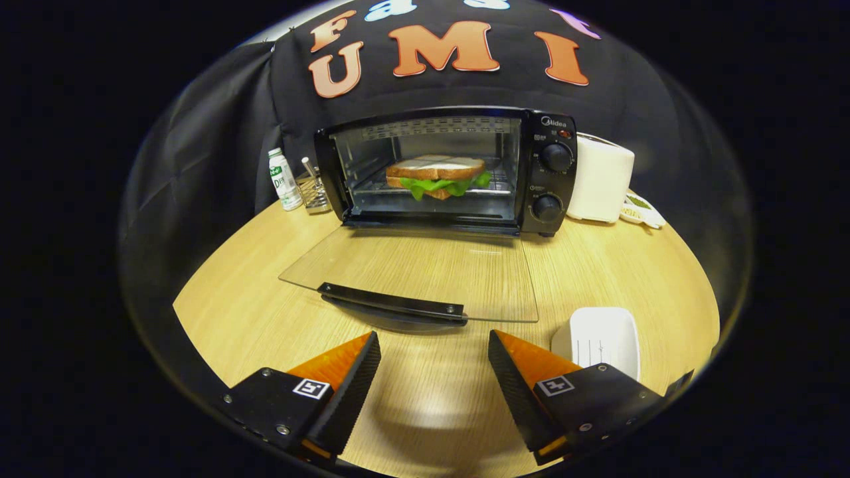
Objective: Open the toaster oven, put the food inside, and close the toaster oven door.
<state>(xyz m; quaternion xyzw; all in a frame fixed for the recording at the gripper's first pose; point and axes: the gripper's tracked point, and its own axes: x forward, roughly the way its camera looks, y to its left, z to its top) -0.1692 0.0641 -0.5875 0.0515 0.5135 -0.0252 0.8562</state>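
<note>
Our gripper hangs wide open and empty just short of the lowered glass door, sandwich already inside the toaster oven, so we judge lifting the door handle comes next.

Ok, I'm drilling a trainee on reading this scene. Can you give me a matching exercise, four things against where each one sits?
Things:
1. sandwich
2. glass door
3. white tray
4. small bottle

Places:
A. beside the toaster oven, on the side away from its knobs
B. on the rack inside the toaster oven
C. folded down flat over the table, just ahead of the gripper, whose fingers are open and hold nothing
D. on the table beside one finger

Pairs: 1-B, 2-C, 3-D, 4-A
</note>
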